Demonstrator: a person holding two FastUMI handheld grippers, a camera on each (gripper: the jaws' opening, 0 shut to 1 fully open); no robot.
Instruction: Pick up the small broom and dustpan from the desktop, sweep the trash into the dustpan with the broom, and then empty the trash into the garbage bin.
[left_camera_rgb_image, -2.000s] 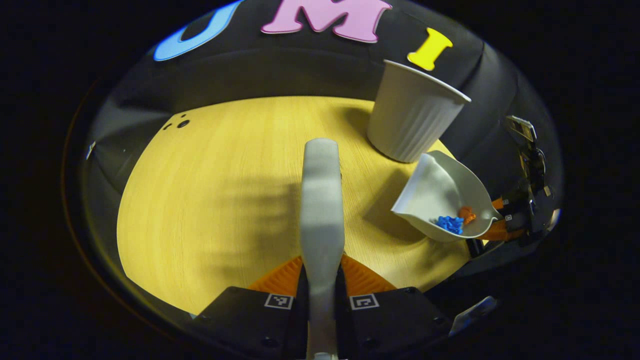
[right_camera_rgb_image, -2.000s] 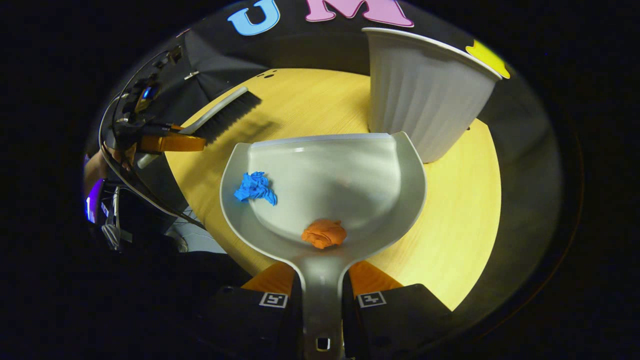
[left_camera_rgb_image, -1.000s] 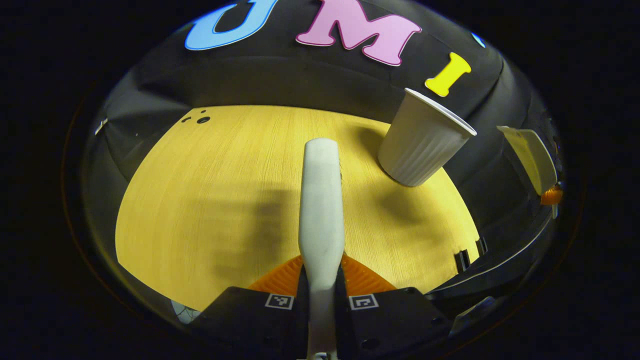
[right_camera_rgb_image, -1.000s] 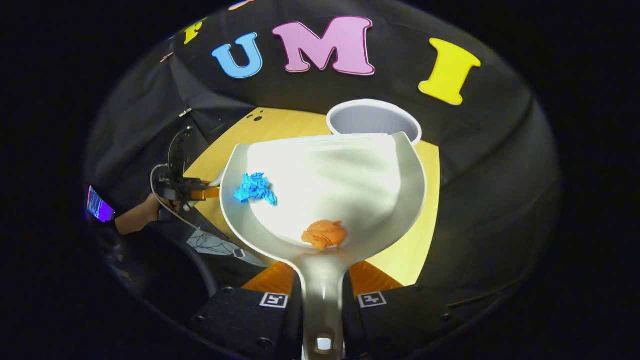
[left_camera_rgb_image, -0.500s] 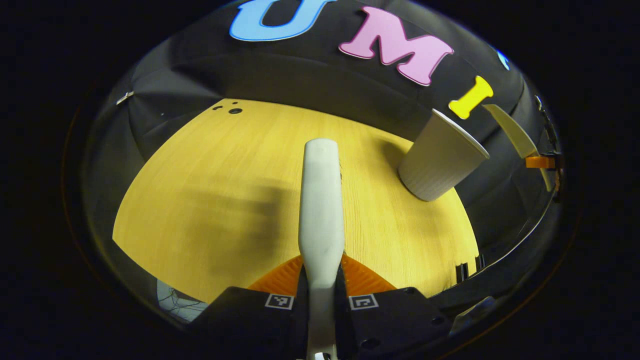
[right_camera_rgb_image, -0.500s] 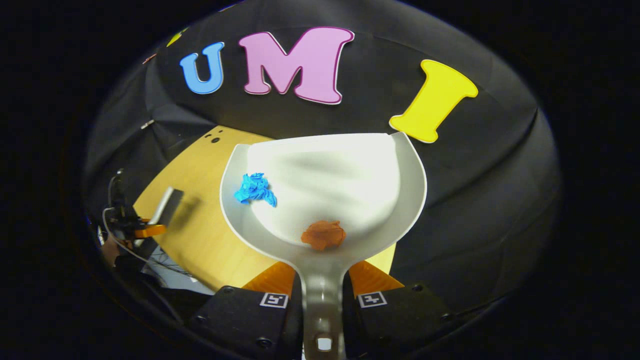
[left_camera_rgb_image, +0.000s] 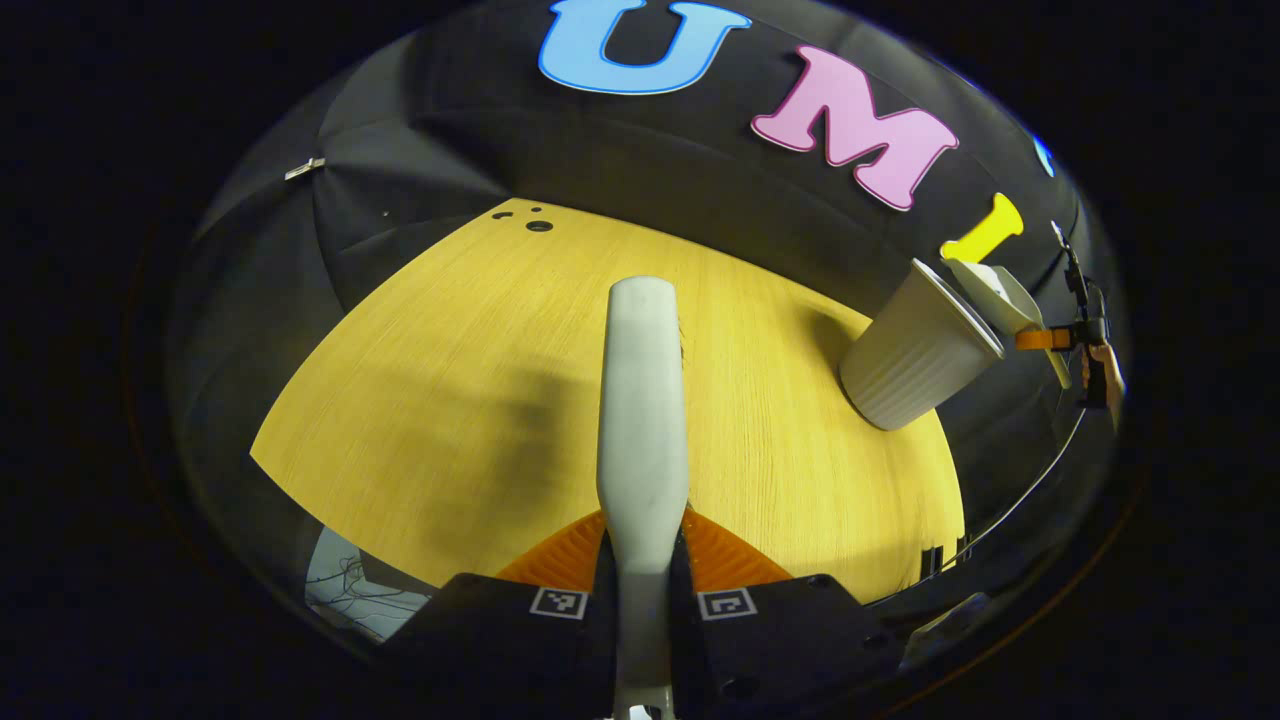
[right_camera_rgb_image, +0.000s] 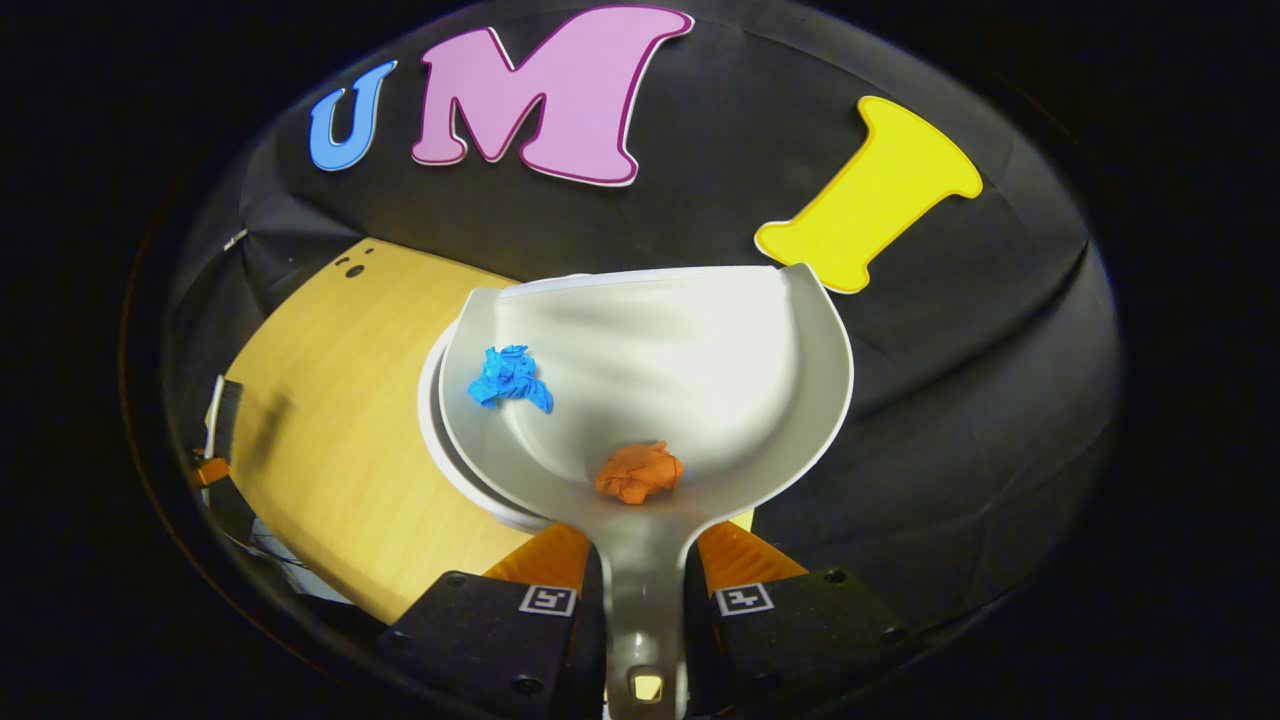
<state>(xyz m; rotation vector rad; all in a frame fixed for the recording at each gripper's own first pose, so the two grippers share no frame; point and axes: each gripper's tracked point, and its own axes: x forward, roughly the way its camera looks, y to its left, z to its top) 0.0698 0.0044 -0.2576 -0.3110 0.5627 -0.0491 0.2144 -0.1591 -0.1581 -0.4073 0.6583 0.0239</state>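
Where ribbed bin tapers, smooth scooped dustpan, crumpled paper.

Yellow wood-grain desktop under my tongs. Only thing I see standing on it is the white ribbed garbage bin, near the far right edge. Two small dark holes at the far left corner.

No readable text or numbers; just coded square markers on the fingers.
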